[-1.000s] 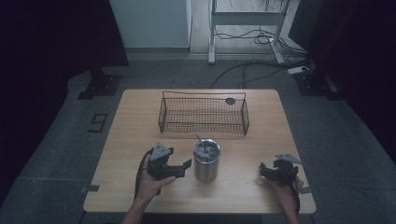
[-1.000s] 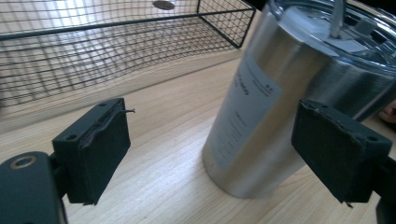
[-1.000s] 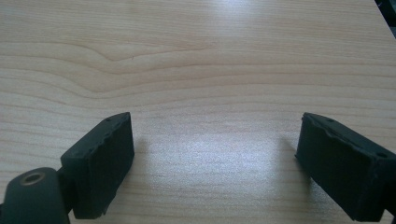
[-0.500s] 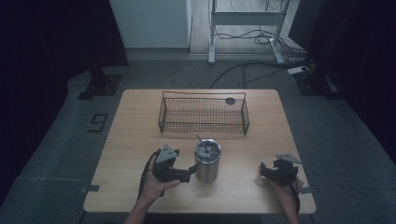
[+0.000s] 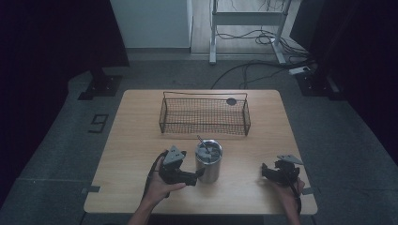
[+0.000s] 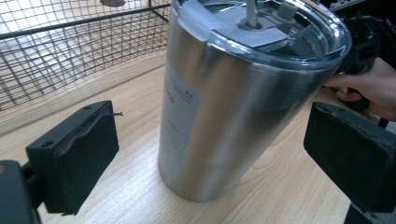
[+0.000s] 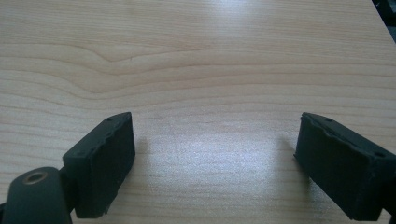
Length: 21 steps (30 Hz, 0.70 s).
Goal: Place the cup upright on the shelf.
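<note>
Steel tumbler (image 6: 233, 102) upright on tabletop (image 5: 141, 140), between spread left tongs (image 6: 210, 154), just opened, pads clear of wall. Right tongs (image 7: 215, 158) open, empty, well apart. Risk: slick tapered wall slipping or tipping under off-centre closure; straw lid (image 6: 261, 23) possibly loose.

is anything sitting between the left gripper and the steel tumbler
Nothing visible does. The left gripper has just been opening, and the steel tumbler stands between its pads with bare table in the gaps; neither pad touches it.
</note>
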Tool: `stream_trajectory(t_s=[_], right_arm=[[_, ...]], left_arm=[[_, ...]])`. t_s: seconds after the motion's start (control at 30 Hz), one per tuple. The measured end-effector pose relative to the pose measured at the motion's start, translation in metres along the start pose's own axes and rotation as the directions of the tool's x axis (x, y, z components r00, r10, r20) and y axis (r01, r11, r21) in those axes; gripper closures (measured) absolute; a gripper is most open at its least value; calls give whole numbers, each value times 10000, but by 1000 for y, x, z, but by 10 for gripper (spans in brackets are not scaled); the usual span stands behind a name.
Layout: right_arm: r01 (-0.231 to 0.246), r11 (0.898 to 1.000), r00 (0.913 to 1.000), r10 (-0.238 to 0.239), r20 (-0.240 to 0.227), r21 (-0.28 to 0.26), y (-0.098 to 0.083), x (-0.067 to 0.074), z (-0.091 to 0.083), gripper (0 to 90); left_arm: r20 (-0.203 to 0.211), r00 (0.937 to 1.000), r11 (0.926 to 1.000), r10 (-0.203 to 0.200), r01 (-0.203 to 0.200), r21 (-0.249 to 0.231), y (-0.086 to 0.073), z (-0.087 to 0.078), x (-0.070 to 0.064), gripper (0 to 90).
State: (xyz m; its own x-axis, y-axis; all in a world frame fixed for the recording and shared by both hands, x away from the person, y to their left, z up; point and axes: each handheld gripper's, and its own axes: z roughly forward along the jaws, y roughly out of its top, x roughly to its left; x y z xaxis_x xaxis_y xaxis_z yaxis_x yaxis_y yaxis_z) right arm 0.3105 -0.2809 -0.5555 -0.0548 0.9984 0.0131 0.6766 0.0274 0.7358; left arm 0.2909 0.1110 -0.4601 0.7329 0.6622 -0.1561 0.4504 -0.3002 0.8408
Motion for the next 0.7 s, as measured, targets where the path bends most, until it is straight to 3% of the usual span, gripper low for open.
stream_trajectory(t_s=[0.2, 0.7], right_arm=[[-1, 10000, 10000, 1, 5, -2, 0, 0, 0, 117], [-4, 10000, 10000, 4, 23, -9, 0, 0, 0, 121]], left_arm=[[4, 10000, 10000, -58, 57, 80, 2, 4, -1, 32], [-39, 9997, 9992, 237, -236, 309, 10, 27, -13, 8]])
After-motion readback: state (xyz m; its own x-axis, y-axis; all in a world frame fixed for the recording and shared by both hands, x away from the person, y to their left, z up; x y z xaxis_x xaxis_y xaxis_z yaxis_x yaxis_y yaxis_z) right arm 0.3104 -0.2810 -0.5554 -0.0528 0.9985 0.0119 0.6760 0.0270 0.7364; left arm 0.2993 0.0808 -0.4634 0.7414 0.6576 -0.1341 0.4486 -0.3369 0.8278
